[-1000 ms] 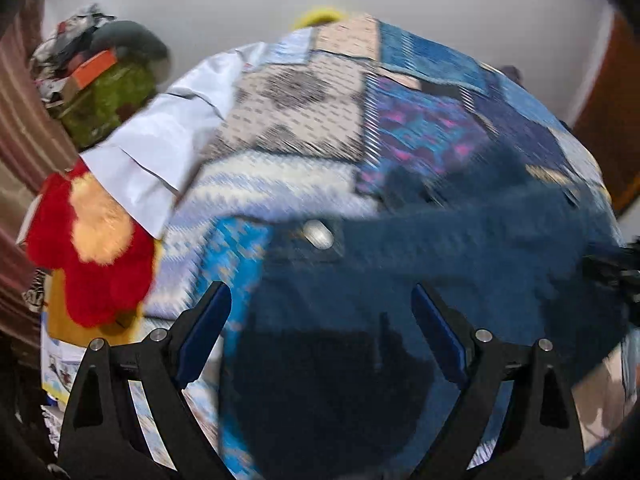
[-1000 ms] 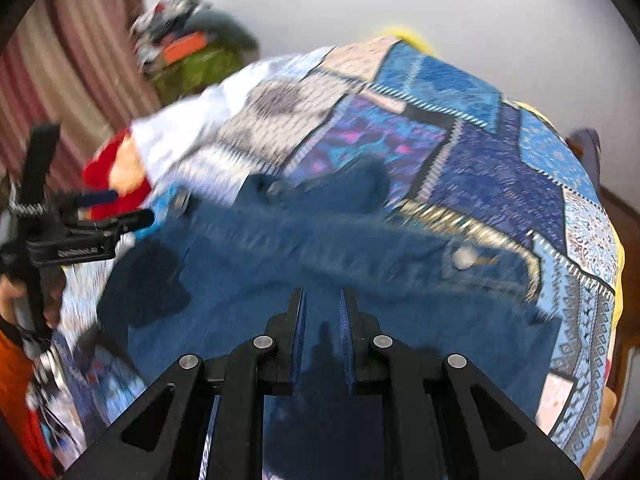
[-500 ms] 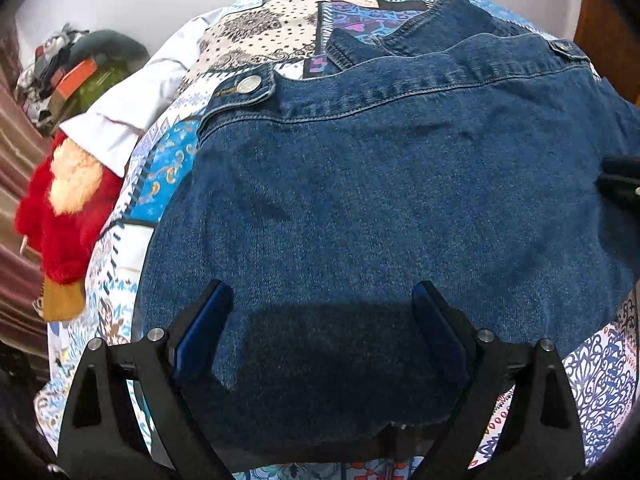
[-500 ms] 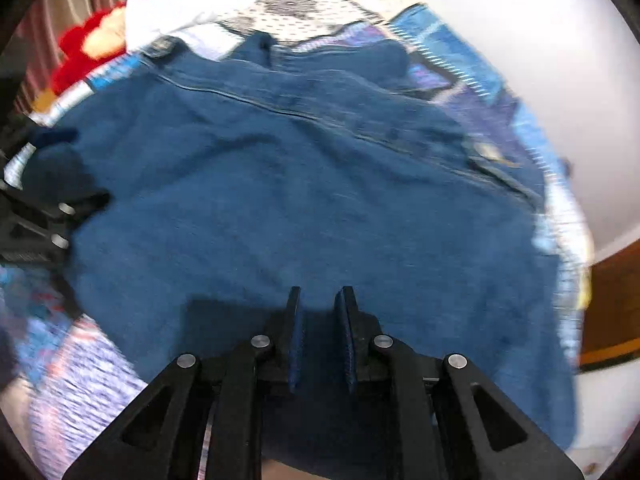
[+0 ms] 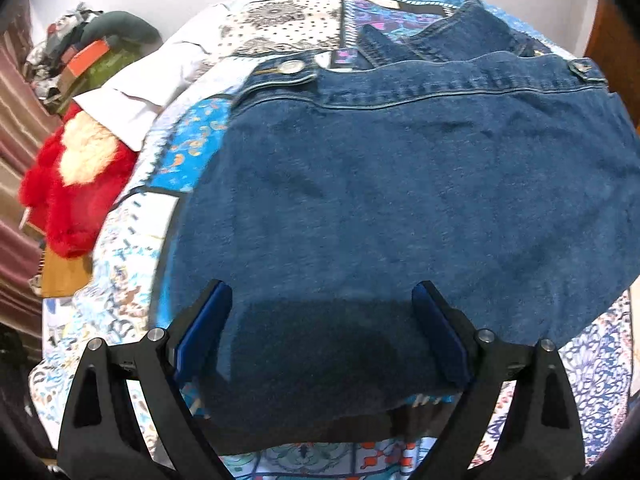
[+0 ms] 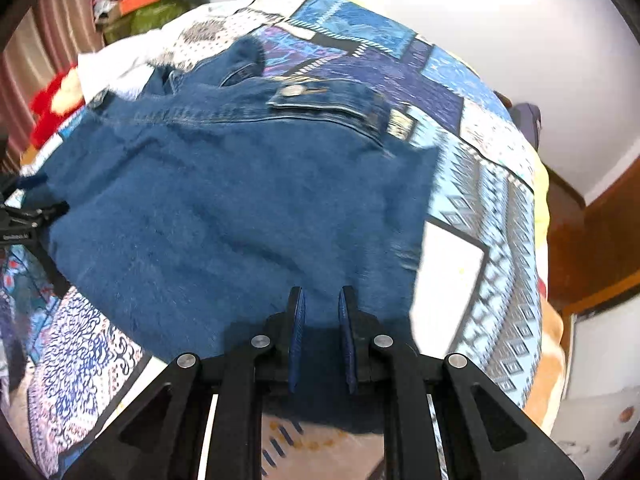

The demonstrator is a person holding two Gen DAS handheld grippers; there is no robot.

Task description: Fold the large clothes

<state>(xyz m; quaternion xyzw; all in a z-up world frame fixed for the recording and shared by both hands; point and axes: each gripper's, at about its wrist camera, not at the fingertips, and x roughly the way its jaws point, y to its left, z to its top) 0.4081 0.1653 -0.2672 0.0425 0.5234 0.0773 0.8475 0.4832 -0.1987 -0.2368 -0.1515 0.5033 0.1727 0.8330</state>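
Denim jacket (image 5: 400,200) spread flat on patchwork quilt (image 5: 132,248); left gripper (image 5: 322,336) spread wide, empty above near hem. Right view: right gripper (image 6: 322,340) narrowly parted over hem, grip unclear. Laying-out step; next likely folding a side inward.

- The denim jacket (image 5: 400,200) lies spread flat on the bed (image 5: 132,264), reaching its near edge.
- A white cloth (image 5: 144,92) lies at the bed's far left corner.
- A stuffed toy (image 5: 76,188) sits by the bed's left edge.
- A pile of things (image 5: 92,60) sits behind the toy.
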